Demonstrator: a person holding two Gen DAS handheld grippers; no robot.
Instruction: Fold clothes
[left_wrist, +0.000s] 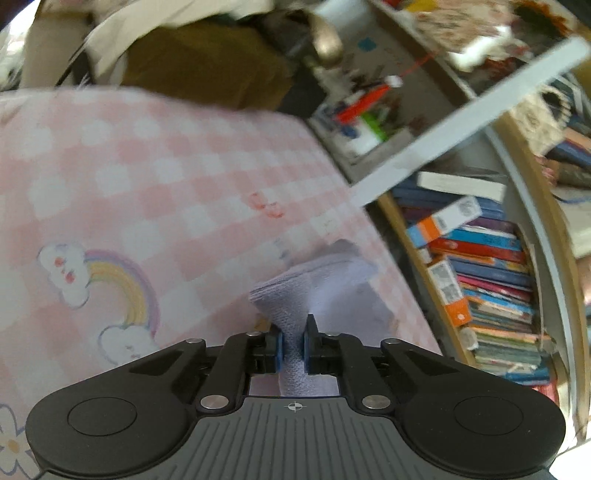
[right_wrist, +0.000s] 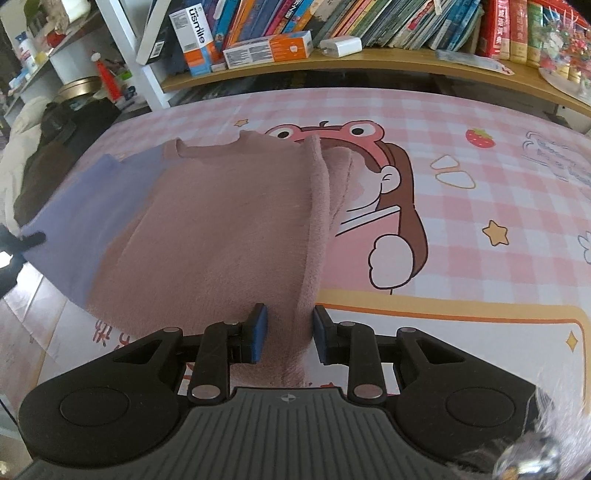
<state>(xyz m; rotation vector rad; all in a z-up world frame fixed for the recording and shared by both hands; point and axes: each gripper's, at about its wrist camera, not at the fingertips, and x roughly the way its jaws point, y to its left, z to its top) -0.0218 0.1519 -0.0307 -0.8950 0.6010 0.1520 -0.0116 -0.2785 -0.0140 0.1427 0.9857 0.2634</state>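
A fuzzy sweater lies on the pink checked sheet (right_wrist: 461, 206), with a dusty-pink body (right_wrist: 221, 229) and a lavender sleeve (right_wrist: 85, 214) spread to the left. My left gripper (left_wrist: 293, 341) is shut on the lavender sleeve's end (left_wrist: 295, 295), pinched between its blue pads and lifted a little over the sheet (left_wrist: 147, 184). My right gripper (right_wrist: 289, 332) is open, its jaws either side of the sweater's folded pink hem edge, not closed on it. The left gripper's dark tip shows at the far left edge of the right wrist view.
A wooden shelf (right_wrist: 369, 59) of books and boxes runs behind the bed. White shelving (right_wrist: 122, 44) with bottles stands at the back left. Dark and cream clothing (right_wrist: 44, 147) is piled beside the bed. The bed's edge (left_wrist: 388, 240) is near the bookshelf (left_wrist: 491, 277).
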